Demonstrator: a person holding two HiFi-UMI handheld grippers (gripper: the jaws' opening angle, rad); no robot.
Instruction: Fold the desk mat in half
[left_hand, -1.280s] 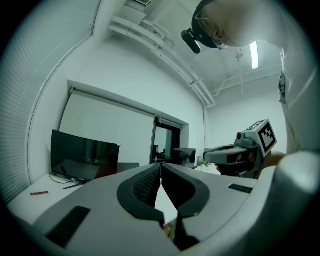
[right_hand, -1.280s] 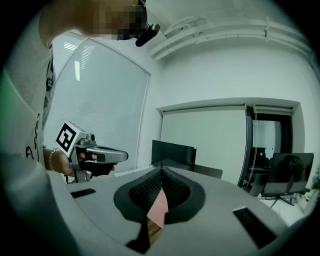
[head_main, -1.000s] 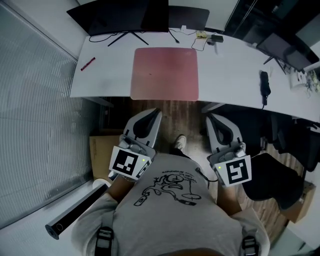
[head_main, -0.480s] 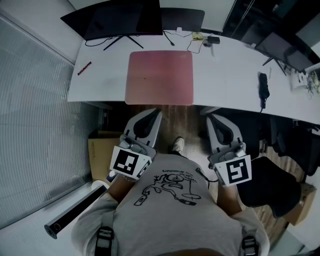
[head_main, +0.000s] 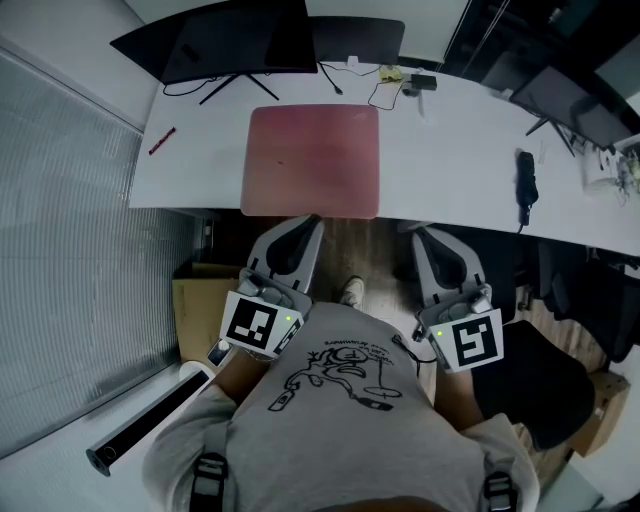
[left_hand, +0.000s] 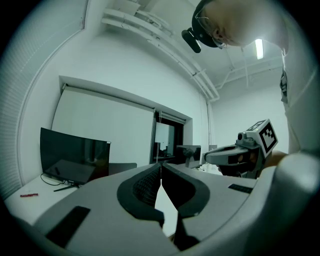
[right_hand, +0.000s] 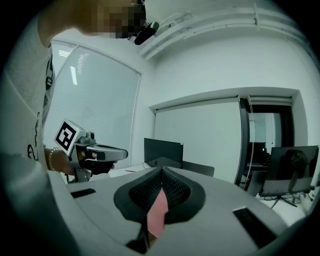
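Observation:
The pink desk mat (head_main: 312, 160) lies flat and unfolded on the white desk (head_main: 450, 150), reaching the desk's near edge. Both grippers are held close to my body, below and short of that edge, pointing toward the desk. My left gripper (head_main: 308, 222) is shut, its tips meeting (left_hand: 160, 165) with nothing between them. My right gripper (head_main: 420, 232) is shut too and holds nothing (right_hand: 161, 171). A strip of the mat (right_hand: 159, 212) shows through the gap under its tips. Neither gripper touches the mat.
Dark monitors (head_main: 225, 40) stand at the desk's back, with cables (head_main: 400, 80) beside them. A red pen (head_main: 162, 140) lies at the left, a black handset (head_main: 527, 172) at the right. On the floor are a cardboard box (head_main: 195, 300), a grey tube (head_main: 150, 425) and a black chair (head_main: 540, 380).
The desk and mat have slid slightly left and down in the head view as the view shifted. Both grippers keep their place and stay shut.

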